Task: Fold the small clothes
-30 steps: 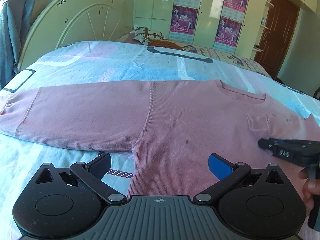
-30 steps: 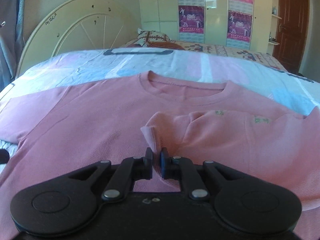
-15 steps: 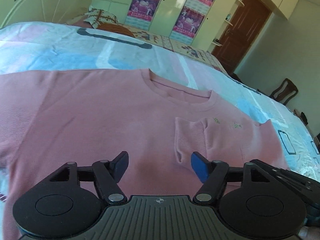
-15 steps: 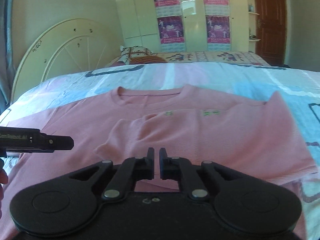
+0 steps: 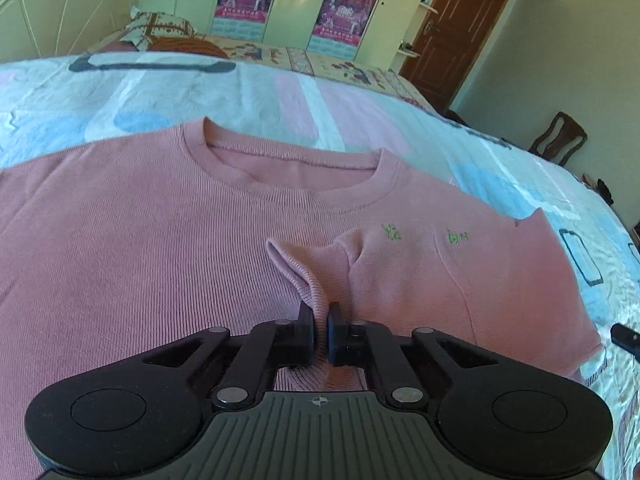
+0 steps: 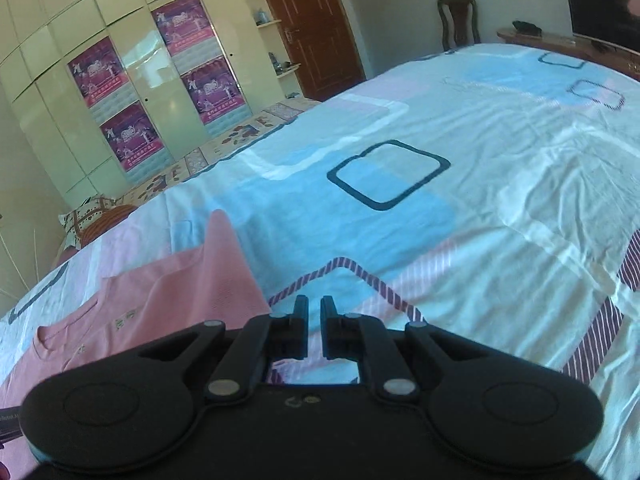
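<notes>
A pink sweater (image 5: 140, 248) lies flat on the bed, collar toward the far side. Its right sleeve is folded across the chest, with the ribbed cuff (image 5: 298, 276) standing up in a small ridge. My left gripper (image 5: 320, 314) is shut on that cuff, and the fabric runs down between the pads. In the right wrist view only the sweater's right edge (image 6: 180, 292) shows at the lower left. My right gripper (image 6: 314, 304) hovers over bare sheet beside it, jaws nearly together with nothing between them. Its tip (image 5: 624, 336) pokes in at the right edge of the left wrist view.
The patterned bedsheet (image 6: 440, 220) stretches far to the right of the sweater. A pillow (image 5: 160, 32) lies at the head of the bed. Behind stand a wardrobe with posters (image 5: 332, 4), a brown door (image 5: 460, 28) and a chair (image 5: 560, 136).
My left gripper moved right across the sweater and shut on the folded sleeve's cuff. My right gripper let go of that cuff, swung off to the right over the sheet and rolled.
</notes>
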`<state>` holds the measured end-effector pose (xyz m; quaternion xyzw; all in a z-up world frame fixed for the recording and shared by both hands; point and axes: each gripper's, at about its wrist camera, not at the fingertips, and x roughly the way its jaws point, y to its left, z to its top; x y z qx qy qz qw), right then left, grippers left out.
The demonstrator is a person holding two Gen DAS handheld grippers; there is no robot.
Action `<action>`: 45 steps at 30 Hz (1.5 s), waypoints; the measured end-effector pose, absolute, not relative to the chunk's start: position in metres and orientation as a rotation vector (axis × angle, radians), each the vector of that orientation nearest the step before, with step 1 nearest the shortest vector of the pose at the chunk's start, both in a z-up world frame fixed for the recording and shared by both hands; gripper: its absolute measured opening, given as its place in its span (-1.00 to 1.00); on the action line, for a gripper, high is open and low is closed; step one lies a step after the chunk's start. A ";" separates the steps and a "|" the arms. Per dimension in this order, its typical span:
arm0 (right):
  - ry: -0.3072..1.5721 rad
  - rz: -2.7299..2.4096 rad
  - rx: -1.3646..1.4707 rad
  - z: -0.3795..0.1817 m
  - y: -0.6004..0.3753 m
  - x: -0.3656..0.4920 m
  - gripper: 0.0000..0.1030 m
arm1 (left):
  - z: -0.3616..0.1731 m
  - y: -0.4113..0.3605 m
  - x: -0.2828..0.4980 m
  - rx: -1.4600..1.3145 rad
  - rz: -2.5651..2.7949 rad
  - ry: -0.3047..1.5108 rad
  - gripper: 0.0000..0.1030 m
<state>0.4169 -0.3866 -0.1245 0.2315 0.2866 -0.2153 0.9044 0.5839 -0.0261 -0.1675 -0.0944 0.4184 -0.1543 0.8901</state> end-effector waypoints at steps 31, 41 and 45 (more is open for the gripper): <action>0.712 -0.189 0.270 -0.136 -0.335 0.471 -0.81 | -0.181 0.050 0.596 -0.286 -0.189 0.735 0.16; 0.753 -0.165 0.225 -0.148 -0.339 0.486 -0.91 | -0.177 0.052 0.584 -0.274 -0.107 0.627 -0.91; 0.718 -0.136 0.223 -0.140 -0.338 0.497 -0.83 | -0.188 0.054 0.589 -0.275 -0.069 0.689 -0.74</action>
